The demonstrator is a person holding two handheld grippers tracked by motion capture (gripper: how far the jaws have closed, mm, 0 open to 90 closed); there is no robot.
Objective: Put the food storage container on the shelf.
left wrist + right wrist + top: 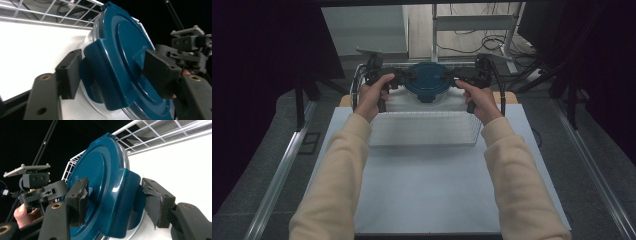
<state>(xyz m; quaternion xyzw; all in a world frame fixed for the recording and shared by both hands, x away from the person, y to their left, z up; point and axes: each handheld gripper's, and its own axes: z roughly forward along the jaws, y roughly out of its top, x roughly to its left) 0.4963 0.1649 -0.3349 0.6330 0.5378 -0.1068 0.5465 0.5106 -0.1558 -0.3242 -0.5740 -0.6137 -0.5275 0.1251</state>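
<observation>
A round clear container with a dark blue lid [428, 82] stands at the far end of a white wire basket [422, 131]. My left gripper [404, 76] reaches it from the left and my right gripper [452, 76] from the right. In the left gripper view the lid [120, 57] has its side clasp [100, 75] between the open jaws of the left gripper [113, 73]. In the right gripper view the opposite clasp [127, 202] lies between the jaws of the right gripper [117, 203], open, with a thin gap at the outer pad [156, 206].
The basket rests on a white board [432, 190] over a wooden table edge [511, 96]. Dark curtains hang at both sides, and a metal frame with cables [492, 42] stands behind. Each gripper view shows the other gripper beyond the lid [190, 45] [35, 185].
</observation>
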